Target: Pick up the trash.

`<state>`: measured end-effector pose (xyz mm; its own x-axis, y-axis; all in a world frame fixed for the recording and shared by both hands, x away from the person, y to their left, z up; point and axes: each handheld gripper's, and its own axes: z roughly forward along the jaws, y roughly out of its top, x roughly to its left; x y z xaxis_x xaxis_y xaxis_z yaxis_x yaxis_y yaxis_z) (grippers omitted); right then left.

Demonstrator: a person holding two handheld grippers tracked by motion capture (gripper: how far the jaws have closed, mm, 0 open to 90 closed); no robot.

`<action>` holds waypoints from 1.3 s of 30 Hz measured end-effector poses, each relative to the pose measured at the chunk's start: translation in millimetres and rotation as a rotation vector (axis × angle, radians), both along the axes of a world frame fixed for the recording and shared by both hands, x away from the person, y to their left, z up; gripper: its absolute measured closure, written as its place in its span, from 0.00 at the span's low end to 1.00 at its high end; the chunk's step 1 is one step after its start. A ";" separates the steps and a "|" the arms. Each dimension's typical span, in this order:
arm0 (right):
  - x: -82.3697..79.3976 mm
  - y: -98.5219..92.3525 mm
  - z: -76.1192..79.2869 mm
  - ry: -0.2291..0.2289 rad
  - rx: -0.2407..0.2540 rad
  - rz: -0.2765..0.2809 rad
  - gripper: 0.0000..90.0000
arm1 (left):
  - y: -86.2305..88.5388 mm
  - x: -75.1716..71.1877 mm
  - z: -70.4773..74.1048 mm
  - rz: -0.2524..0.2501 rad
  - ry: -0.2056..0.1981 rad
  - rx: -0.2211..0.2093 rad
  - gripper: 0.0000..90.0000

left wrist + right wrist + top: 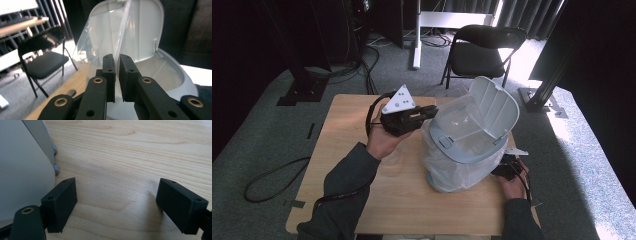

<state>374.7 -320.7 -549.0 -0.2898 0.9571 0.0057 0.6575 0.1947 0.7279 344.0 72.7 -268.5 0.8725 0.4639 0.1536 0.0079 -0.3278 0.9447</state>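
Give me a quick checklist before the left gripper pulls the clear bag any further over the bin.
1. Left gripper pinching the clear bag: ok, a fold of film runs down between the nearly shut jaws.
2. Lid up: ok, it stands open.
3. Bin upright on the table: ok.
4. Right gripper steadying the bin: not ok, jaws open beside the bin wall, holding nothing.
5. Bag seated all round the rim: cannot tell.

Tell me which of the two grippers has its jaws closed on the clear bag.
The left gripper: its jaws are pinched on the edge of the clear plastic bag lining the bin. The right gripper stands wide open over bare table beside the bin.
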 end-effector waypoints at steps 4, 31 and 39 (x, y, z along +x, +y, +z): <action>0.0 0.0 0.0 0.000 0.000 0.000 0.18 | -1.9 -6.2 17.1 -0.032 -0.049 -0.024 0.94; 0.0 0.0 0.0 0.000 0.000 0.001 0.18 | 27.3 16.0 -7.4 0.033 0.015 -0.046 0.65; -1.0 0.3 -0.1 -0.003 -0.003 0.003 0.18 | 53.7 31.1 -27.6 0.097 0.051 -0.039 0.63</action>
